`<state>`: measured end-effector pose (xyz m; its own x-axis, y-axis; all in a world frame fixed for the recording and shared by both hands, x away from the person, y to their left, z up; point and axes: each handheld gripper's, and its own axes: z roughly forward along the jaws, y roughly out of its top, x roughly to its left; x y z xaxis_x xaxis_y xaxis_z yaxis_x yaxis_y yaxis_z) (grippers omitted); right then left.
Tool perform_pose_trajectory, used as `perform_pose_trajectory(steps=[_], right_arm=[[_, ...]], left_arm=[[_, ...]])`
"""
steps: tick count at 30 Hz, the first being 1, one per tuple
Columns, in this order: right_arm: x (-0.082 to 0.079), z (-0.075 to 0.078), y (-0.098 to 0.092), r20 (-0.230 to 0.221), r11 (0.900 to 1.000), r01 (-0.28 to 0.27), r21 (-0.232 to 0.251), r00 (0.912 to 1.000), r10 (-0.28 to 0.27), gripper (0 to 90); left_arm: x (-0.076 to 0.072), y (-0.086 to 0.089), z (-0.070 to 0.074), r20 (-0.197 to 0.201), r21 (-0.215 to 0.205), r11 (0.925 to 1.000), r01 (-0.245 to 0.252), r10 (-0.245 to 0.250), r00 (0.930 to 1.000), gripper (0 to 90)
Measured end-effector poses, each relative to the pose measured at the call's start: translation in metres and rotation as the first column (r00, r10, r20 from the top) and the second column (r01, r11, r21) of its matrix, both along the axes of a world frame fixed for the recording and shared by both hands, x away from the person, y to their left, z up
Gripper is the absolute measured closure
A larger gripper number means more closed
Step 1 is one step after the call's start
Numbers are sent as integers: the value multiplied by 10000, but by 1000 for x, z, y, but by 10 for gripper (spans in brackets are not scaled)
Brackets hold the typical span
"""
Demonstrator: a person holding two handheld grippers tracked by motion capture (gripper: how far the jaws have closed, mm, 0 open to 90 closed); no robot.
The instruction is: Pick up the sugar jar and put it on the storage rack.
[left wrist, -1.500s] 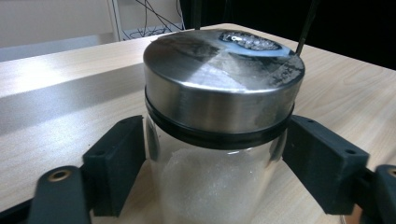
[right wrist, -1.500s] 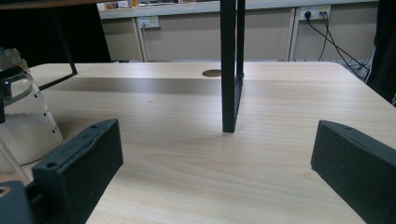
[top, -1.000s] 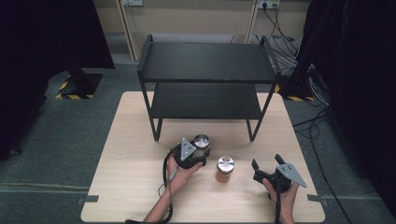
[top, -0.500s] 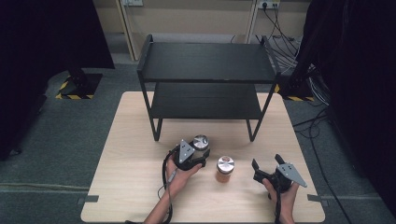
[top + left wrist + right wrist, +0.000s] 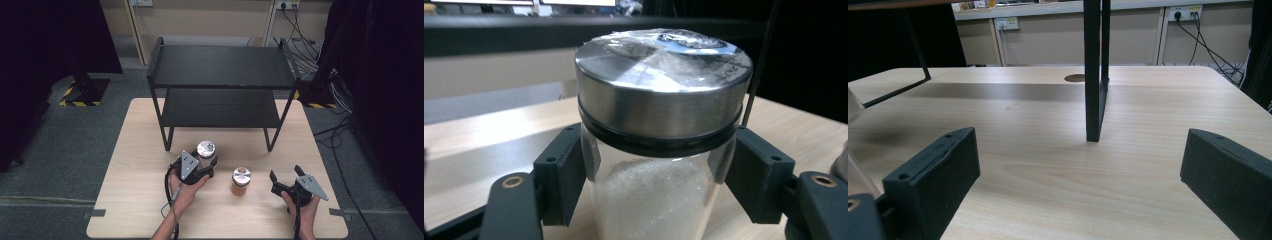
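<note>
The left gripper (image 5: 659, 185) clamps a steel-lidded jar (image 5: 659, 150), seemingly of white grains; the right gripper (image 5: 1078, 175) gapes empty.

black tongs (image 5: 659, 200), silver-lidded clear jar (image 5: 659, 150) of white grains, pale wood table (image 5: 125, 200).

A light wooden table (image 5: 140, 150) stands on grey carpet (image 5: 60, 145). A black two-tier metal shelf (image 5: 222, 65) sits at its far side. Behind, a beige wall (image 5: 210, 20) carries power sockets (image 5: 285, 5) with dangling cables (image 5: 310, 55); dark curtains (image 5: 50, 40) flank both sides.
</note>
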<state>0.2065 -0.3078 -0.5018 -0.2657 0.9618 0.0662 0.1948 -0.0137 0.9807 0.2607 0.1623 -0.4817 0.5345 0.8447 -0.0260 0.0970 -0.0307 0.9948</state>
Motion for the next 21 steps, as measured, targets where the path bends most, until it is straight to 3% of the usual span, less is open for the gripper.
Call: perform_pose_trajectory(steps=[9, 12, 21], right_arm=[[0, 0, 0, -5, 10000, 18, -9, 10000, -18, 27], [0, 0, 1, 17, 10000, 22, -26, 10000, -22, 28], [0, 0, 1, -9, 10000, 21, -19, 10000, -21, 28]], left_arm=[[-16, 4, 15, 509, -407, 9975, -576, 597, 9969, 306], [-22, 2, 23, 660, -268, 9963, -814, 830, 9944, 305], [-31, 0, 44, 967, -434, 9917, -1210, 1247, 9875, 306]])
